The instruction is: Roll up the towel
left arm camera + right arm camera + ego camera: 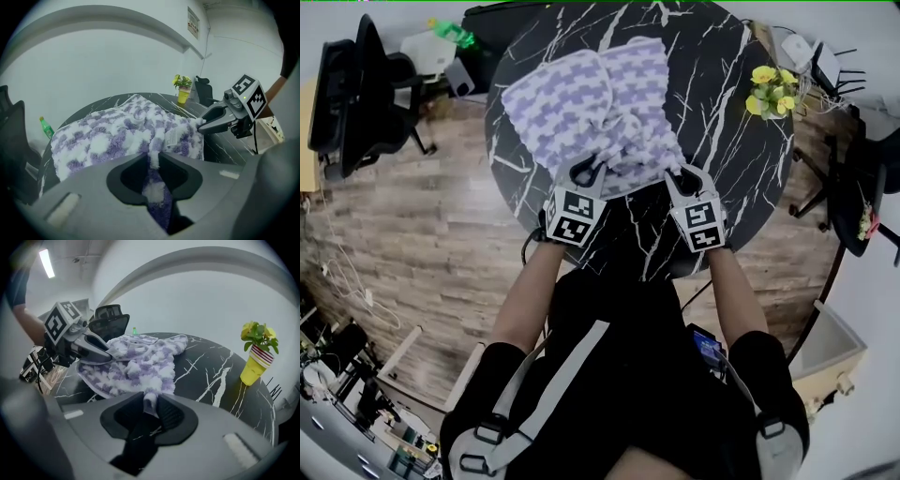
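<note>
Towel (591, 103) lies a bit bunched on the round black bench (727, 141), with its near edge close to you. Your left gripper (589, 172) is pinched tight on one end of that edge. Your right gripper (684, 176) is pinched tight on the other end (probably so the roll starts off straight). Count them: one towel, two grippers, one pot of yellow flowers (772, 91), one green bottle (453, 34).

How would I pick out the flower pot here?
Find the round black table veined with white. Near its right edge in the head view, clear of the purple-and-white towel, stands the flower pot. It is the only yellow thing on it: a cup with a striped rim, holding yellow blooms.
</note>
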